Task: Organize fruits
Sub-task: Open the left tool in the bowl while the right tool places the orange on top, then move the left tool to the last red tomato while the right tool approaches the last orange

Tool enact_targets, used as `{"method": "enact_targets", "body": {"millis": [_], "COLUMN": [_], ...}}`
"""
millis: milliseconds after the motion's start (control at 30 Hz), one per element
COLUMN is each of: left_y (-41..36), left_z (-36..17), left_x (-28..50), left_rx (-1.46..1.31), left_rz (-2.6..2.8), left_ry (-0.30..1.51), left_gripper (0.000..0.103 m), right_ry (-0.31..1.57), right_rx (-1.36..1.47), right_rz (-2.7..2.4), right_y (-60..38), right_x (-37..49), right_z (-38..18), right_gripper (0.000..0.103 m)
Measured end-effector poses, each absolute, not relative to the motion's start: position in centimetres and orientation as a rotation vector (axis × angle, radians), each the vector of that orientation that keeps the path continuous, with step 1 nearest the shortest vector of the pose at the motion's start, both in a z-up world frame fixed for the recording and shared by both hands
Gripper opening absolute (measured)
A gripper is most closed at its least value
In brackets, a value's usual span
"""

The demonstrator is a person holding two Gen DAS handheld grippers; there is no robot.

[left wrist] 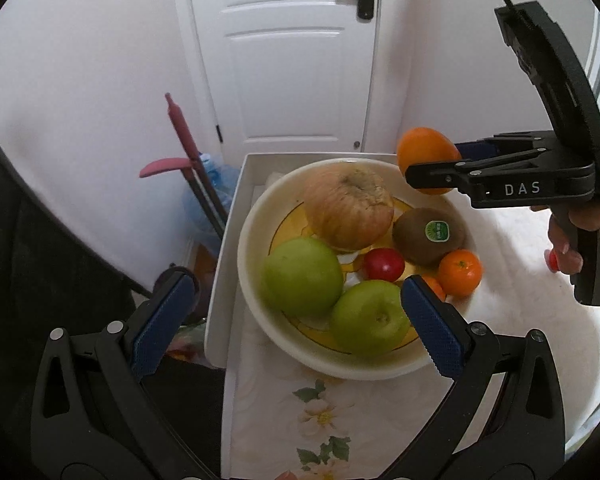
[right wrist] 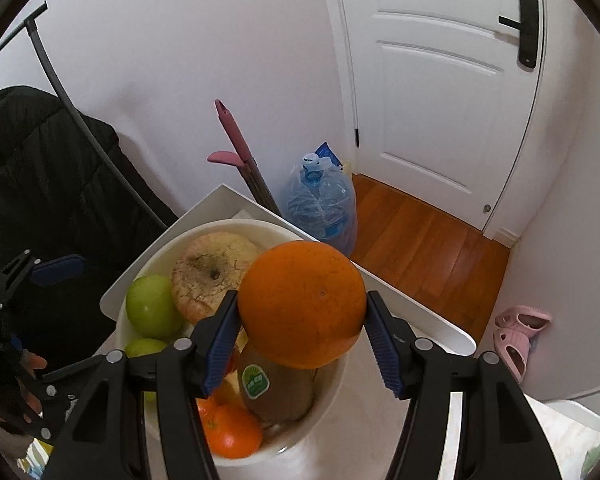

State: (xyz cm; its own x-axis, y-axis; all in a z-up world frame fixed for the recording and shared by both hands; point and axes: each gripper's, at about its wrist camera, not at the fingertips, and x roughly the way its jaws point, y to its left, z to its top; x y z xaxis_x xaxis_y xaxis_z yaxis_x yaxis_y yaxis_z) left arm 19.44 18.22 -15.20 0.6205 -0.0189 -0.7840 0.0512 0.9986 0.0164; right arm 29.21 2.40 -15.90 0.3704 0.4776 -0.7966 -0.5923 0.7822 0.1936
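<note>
Left wrist view: left gripper (left wrist: 296, 322) spread wide, nothing between pads, over bowl (left wrist: 248, 264) holding two green apples (left wrist: 304, 272), tomato (left wrist: 384, 264), kiwi (left wrist: 428, 234), mandarin (left wrist: 460, 272), large wrinkled apple (left wrist: 348, 210). Beyond, right gripper (right wrist: 302, 334) pinching orange (right wrist: 302, 304) above bowl's far rim. Farther: white door (left wrist: 284, 60).

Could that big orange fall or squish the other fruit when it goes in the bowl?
Maybe. The right gripper pinches the round orange only at its sides, so it might slip. The bowl is already crowded, so it could land on the kiwi and roll off. The open left gripper hangs close and might bump something.
</note>
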Motion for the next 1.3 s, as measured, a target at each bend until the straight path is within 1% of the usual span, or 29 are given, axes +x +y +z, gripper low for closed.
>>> {"method": "enact_targets", "body": {"millis": [133, 167, 267, 300, 633, 867, 1133, 1300], "left_y": [18.5, 18.5, 18.4, 18.4, 17.6, 16.5, 13.7, 10.2], "left_z": [-15.2, -15.3, -15.2, -15.2, -13.6, -10.3, -6.3, -4.2], "left_x": [19.3, 19.3, 19.5, 19.5, 19.0, 18.1, 16.3, 15.0], "left_rx": [0.03, 0.029, 0.029, 0.028, 0.037, 0.063, 0.072, 0.067], "left_rz": [-0.034, -0.034, -0.033, -0.034, -0.039, -0.041, -0.068, -0.092], "left_ry": [0.901, 0.902, 0.905, 0.906, 0.887, 0.846, 0.807, 0.777], "left_gripper": [0.103, 0.103, 0.103, 0.103, 0.103, 0.103, 0.103, 0.103], "right_ry": [1.003, 1.0, 0.978, 0.977, 0.981, 0.959, 0.926, 0.908], "right_rx": [-0.122, -0.11, -0.089, -0.09, -0.093, -0.079, -0.057, -0.02], "right_rz": [0.693, 0.701, 0.709, 0.707, 0.674, 0.63, 0.522, 0.455], "right_y": [2.2, 2.0, 1.8, 1.7, 0.8, -0.7, -5.1, -9.5], "right_x": [29.7, 29.7, 29.7, 29.7, 28.1, 25.8, 21.2, 18.1], "right_z": [-16.6, -16.6, -16.2, -16.0, -14.3, -11.2, -7.2, -4.6], "right_gripper": [0.058, 0.061, 0.078, 0.078, 0.078, 0.078, 0.078, 0.078]}}
